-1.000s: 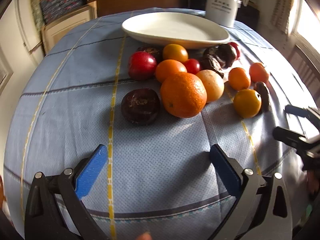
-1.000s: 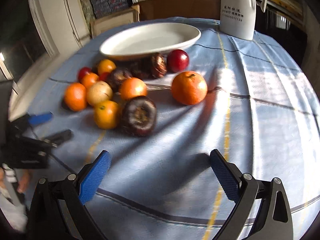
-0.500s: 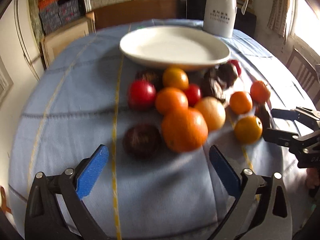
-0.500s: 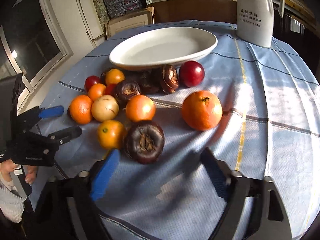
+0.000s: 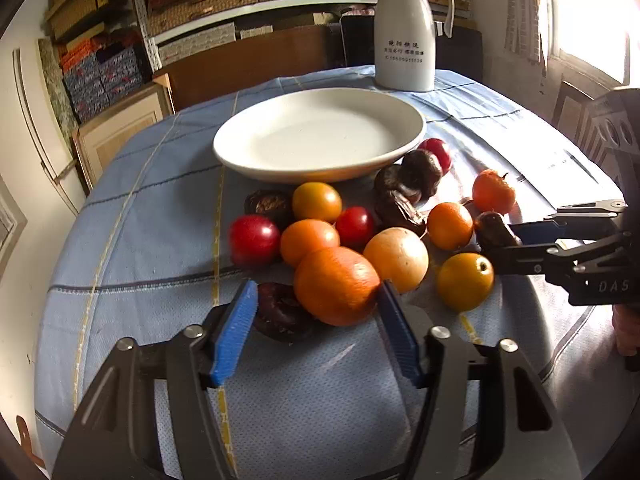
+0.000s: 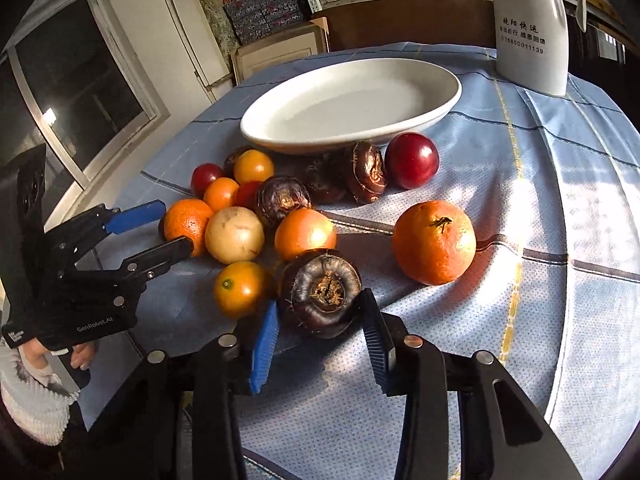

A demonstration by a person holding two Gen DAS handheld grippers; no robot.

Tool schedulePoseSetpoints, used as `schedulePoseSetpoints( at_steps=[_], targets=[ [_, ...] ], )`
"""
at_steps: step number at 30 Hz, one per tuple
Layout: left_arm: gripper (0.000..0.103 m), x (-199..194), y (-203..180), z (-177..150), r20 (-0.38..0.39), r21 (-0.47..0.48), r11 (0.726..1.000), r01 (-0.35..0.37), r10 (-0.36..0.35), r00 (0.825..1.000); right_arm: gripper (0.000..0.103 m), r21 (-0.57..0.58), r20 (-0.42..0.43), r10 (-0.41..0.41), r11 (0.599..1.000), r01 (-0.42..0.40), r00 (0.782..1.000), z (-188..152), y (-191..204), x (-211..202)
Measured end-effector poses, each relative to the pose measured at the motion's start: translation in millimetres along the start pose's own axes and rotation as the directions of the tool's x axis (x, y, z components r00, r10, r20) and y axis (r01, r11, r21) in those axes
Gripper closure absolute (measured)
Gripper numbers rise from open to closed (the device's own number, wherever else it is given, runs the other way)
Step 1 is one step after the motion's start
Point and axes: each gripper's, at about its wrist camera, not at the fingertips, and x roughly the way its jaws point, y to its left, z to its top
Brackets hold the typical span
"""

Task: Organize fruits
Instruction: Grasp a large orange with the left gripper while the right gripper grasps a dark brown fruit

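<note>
Several fruits lie in a heap in front of an empty white oval plate (image 5: 320, 136), which also shows in the right wrist view (image 6: 352, 100). My left gripper (image 5: 316, 308) is open, its blue pads on either side of a big orange (image 5: 336, 286) and a dark brown fruit (image 5: 280, 314). My right gripper (image 6: 320, 320) is open, its blue pads close around a dark brown fruit (image 6: 320, 292); contact is unclear. It also shows in the left wrist view (image 5: 504, 242), by the heap's right side. The left gripper appears in the right wrist view (image 6: 172, 226), around the big orange (image 6: 188, 220).
A white thermos jug (image 5: 404, 36) stands behind the plate on the blue checked tablecloth (image 5: 160, 200). A large orange (image 6: 434, 242) and a red plum (image 6: 412, 160) lie to the right of the heap. Shelves and boxes stand beyond the table.
Both grippers have moved forward into the heap. The left jaws now flank the big orange and dark fruit; the right jaws have narrowed around the dark brown fruit.
</note>
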Motion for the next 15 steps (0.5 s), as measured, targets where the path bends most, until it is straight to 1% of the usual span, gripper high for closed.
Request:
schedulePoseSetpoints(
  at_steps=[2,6,7,8,9,10,11,14,15],
  targets=[
    [0.051,-1,-3,3,0.013,0.006,1.000,0.006,-0.006,1.000,0.062,0.013,0.004,0.007,1.000,-0.007,1.000,1,-4,0],
    [0.051,4,-8,13,0.011,0.018,1.000,0.017,-0.017,1.000,0.062,0.041,-0.010,0.028,0.999,-0.028,1.000,1,-9,4],
    [0.053,10,-7,15,-0.009,0.009,0.999,0.032,-0.032,0.999,0.062,0.045,-0.010,0.032,0.999,-0.031,0.999,1,-10,4],
    [0.053,14,-6,16,-0.019,0.003,0.999,0.043,-0.043,0.999,0.062,0.047,-0.010,0.033,0.998,-0.033,0.999,1,-10,4],
    [0.053,17,-4,16,-0.034,-0.005,0.997,0.073,-0.073,0.997,0.062,0.049,-0.009,0.035,0.998,-0.035,0.999,1,-10,4],
    [0.057,19,-4,15,-0.049,-0.011,0.995,0.099,-0.099,0.994,0.062,0.052,-0.009,0.038,0.998,-0.038,0.999,1,-11,4],
    [0.058,20,-5,15,-0.065,-0.006,0.992,0.125,-0.125,0.990,0.062,0.056,-0.008,0.043,0.998,-0.042,0.999,1,-12,4],
    [0.058,13,-14,8,-0.085,0.085,0.990,0.109,-0.101,0.991,0.062,0.072,-0.006,0.060,0.996,-0.059,0.998,1,-15,4],
    [0.058,11,-15,6,-0.089,0.093,0.990,0.109,-0.101,0.991,0.062,0.075,-0.005,0.064,0.995,-0.063,0.998,1,-16,4]
  ],
)
